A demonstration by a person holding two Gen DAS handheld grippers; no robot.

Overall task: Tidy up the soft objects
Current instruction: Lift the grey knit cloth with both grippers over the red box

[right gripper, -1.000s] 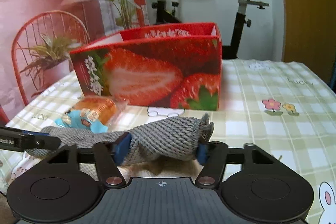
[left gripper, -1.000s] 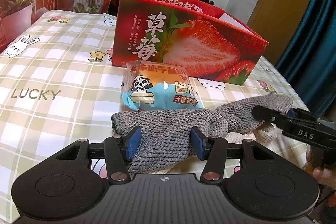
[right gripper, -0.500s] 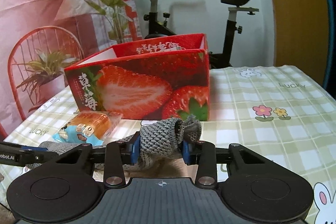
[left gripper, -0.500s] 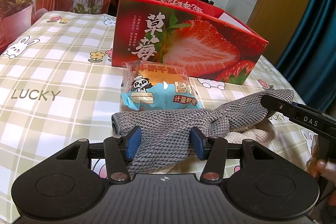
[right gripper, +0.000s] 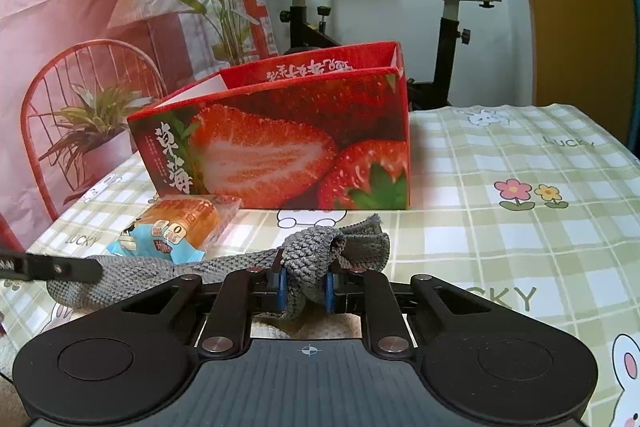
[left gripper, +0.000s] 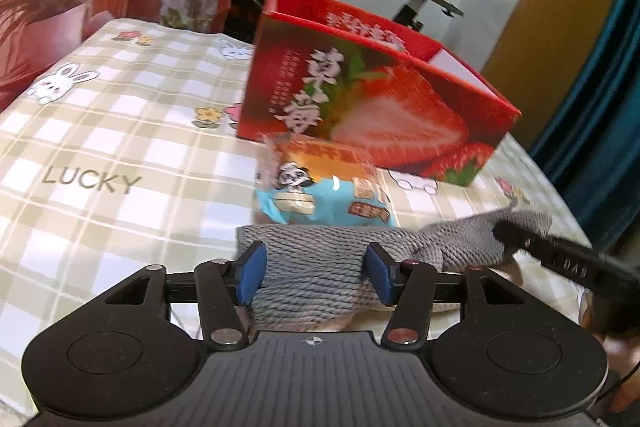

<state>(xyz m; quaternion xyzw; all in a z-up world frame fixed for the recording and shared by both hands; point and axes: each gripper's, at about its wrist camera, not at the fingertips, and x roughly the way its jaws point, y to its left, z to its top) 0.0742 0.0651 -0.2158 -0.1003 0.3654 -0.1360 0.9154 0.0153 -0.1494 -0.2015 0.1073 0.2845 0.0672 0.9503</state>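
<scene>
At the bottom of the right wrist view, I am pinching a bunched end of the grey knitted cloth (right gripper: pixel 316 251) in the right gripper (right gripper: pixel 305 287), its blue pads (right gripper: pixel 281 289) drawn nearly together with the fabric squeezed between them. The fold is puffing up above the fingers, which I read as a firm hold meant for lifting or pulling that end.

In the lower centre of the left wrist view, I am keeping the left gripper (left gripper: pixel 316 277) spread wide, its blue pads (left gripper: pixel 251 275) standing either side of the cloth's other end. Whether they are pressing the fabric I cannot tell; it looks more like straddling than clamping, perhaps to steady that end while the right side is pulling.

The cloth is lying stretched across the checked tablecloth (left gripper: pixel 120 147) near the front edge, a coarse, ribbed weave, limp and rumpled, with something cream-coloured showing beneath it. It is running from lower centre toward the right edge of the left view, where the right gripper's black finger is meeting it.

Just beyond the cloth, touching or nearly touching it, a packaged bun (left gripper: pixel 320 187) in a blue and clear wrapper is resting at mid-frame. Behind that, the open red strawberry box (right gripper: pixel 288 147) is standing in the centre, likely the place I am meant to be putting the soft things. An exercise bike (right gripper: pixel 452 27) is filling the upper background.
</scene>
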